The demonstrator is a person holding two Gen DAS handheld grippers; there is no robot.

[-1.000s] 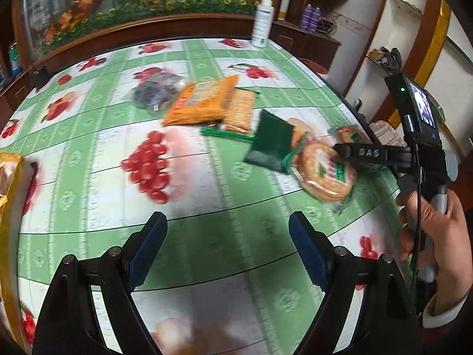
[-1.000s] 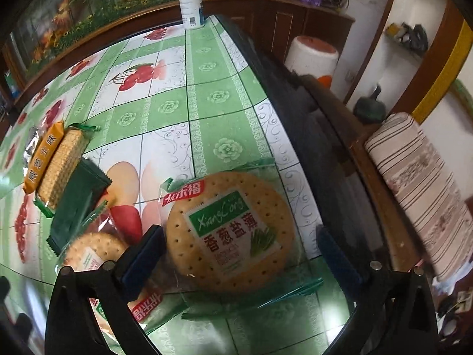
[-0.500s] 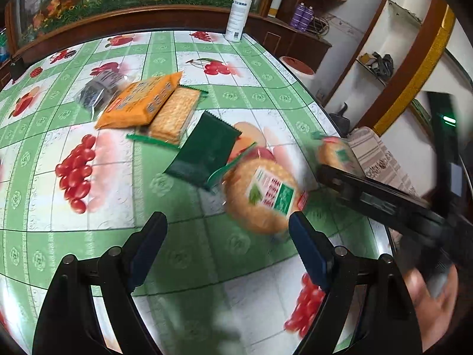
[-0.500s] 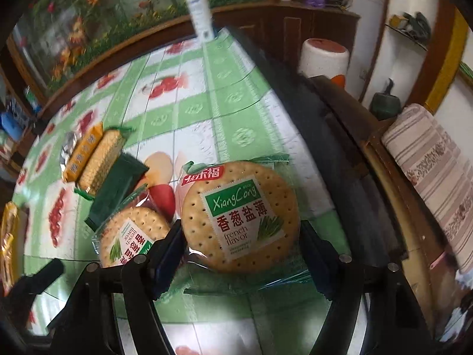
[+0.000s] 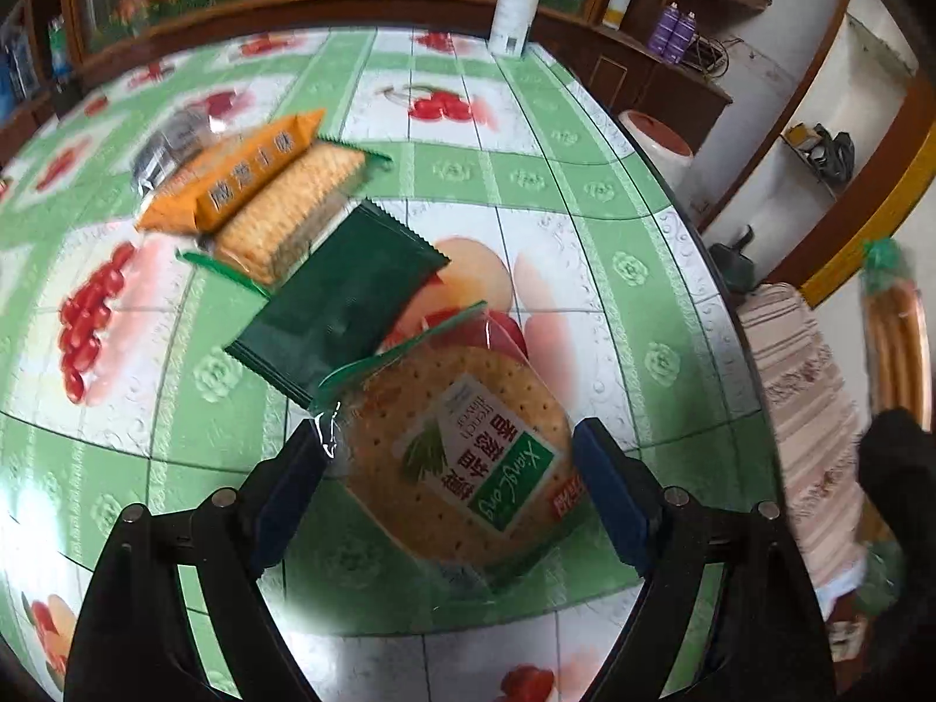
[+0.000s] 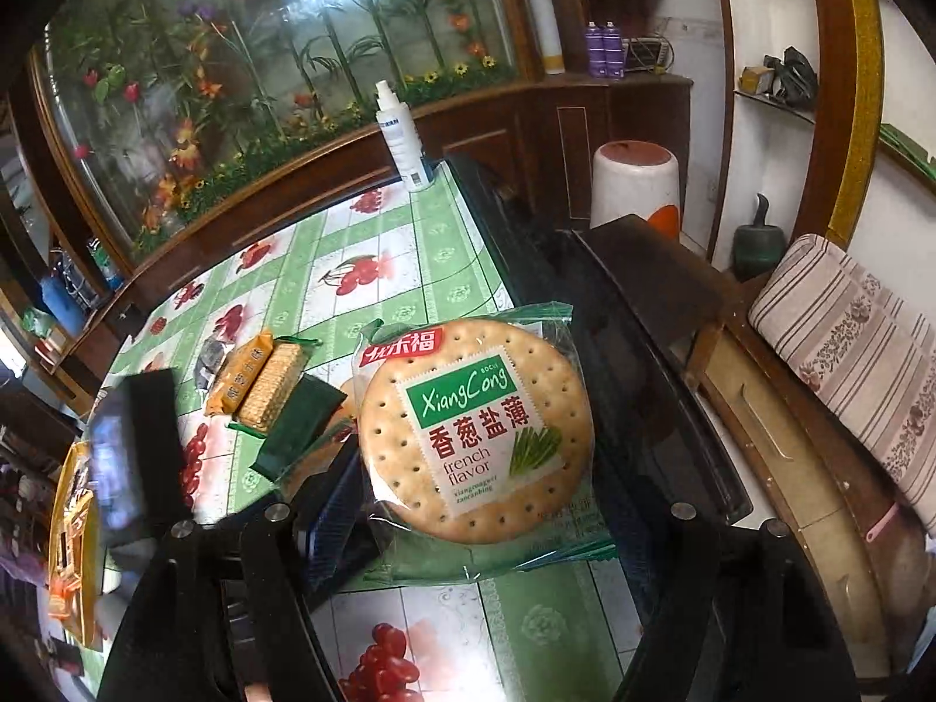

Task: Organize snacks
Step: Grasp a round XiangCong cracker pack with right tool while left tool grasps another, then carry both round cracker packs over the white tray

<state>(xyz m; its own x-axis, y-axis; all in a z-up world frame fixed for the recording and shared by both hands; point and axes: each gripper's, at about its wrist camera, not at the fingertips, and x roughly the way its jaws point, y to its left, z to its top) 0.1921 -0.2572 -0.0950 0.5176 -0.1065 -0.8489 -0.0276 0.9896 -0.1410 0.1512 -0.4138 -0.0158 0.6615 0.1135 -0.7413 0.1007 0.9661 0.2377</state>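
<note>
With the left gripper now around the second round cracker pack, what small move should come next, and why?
Probably close the left gripper on the cracker pack. Its fingers stand open on both sides of the pack, which lies flat on the table. The right gripper already holds the other pack lifted, so this one seems next.

Daylight scene, bright overall. Left wrist view: motion blur across tablecloth (image 5: 585,187) and snack packets (image 5: 275,199); white glare patch at lower left; held packet at right edge smeared. Right wrist view: sharper; round cracker pack (image 6: 474,433) label legible; strong reflection on glass cabinet (image 6: 263,58), top left; dark blurred device at left. Both views: heavy fisheye curvature, black vignette at corners.
</note>
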